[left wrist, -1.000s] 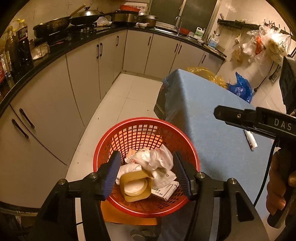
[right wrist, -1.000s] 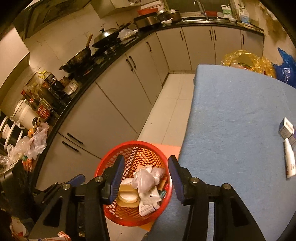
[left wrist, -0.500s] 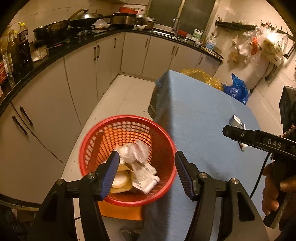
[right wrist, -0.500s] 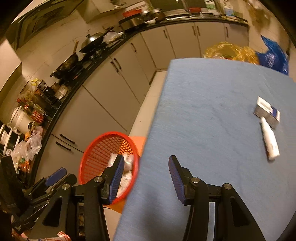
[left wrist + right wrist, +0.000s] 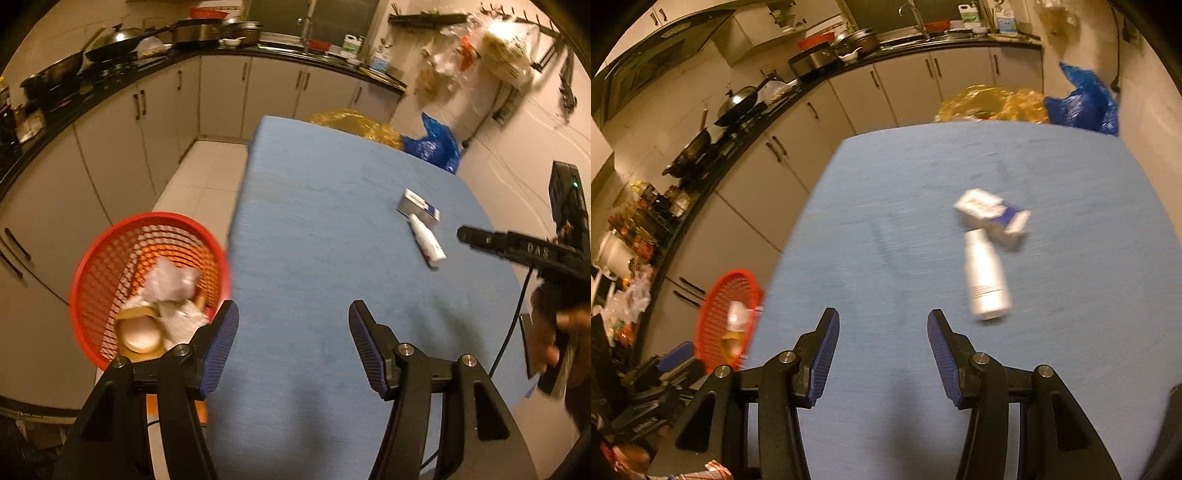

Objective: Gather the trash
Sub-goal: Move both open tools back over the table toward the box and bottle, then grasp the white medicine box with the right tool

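Both grippers swung from basket (image 5: 110,280) to bench (image 5: 314,229). Tube (image 5: 986,280), long axis toward camera, upper right of right fingers (image 5: 823,350); nearer right. Fingers apart, empty.

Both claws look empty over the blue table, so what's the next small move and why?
Probably ease the right claw forward and rightward to straddle the white tube: it lies loose on the blue table beside the small box, nearest that open, empty claw.
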`<act>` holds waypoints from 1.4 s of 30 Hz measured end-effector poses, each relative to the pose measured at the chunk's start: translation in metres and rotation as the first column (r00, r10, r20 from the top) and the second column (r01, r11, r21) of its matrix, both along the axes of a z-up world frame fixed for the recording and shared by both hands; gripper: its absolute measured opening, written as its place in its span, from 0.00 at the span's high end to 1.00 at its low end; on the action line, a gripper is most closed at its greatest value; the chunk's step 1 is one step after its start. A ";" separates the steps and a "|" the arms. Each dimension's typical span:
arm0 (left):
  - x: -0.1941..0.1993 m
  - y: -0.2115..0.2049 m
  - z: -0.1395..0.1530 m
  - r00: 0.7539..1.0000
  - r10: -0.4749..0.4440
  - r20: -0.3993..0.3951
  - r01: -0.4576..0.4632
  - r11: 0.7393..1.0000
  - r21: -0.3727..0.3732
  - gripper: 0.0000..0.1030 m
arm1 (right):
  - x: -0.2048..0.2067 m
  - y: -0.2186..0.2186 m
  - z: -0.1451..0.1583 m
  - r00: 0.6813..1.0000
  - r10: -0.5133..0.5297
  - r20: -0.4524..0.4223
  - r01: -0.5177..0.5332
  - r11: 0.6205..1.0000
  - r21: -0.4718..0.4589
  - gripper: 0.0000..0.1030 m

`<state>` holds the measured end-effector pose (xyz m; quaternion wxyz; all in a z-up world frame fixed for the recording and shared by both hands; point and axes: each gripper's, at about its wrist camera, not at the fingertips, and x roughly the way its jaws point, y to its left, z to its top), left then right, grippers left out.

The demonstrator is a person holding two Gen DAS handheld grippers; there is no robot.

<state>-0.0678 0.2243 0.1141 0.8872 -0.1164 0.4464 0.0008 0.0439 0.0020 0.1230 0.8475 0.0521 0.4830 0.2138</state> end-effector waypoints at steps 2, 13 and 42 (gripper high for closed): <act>0.000 -0.015 -0.004 1.000 -0.012 -0.017 0.011 1.000 -0.005 0.41 | 0.011 -0.025 -0.002 1.000 0.007 0.011 -0.007 1.000 -0.030 0.48; 0.008 -0.070 -0.013 0.997 0.002 -0.074 -0.002 1.000 -0.008 0.41 | 0.095 -0.060 -0.026 0.980 0.198 0.010 -0.195 0.972 -0.135 0.48; 0.012 -0.080 -0.017 0.983 0.133 -0.124 -0.133 0.991 0.003 0.41 | 0.139 -0.024 -0.090 0.942 0.321 -0.094 -0.333 0.925 -0.180 0.62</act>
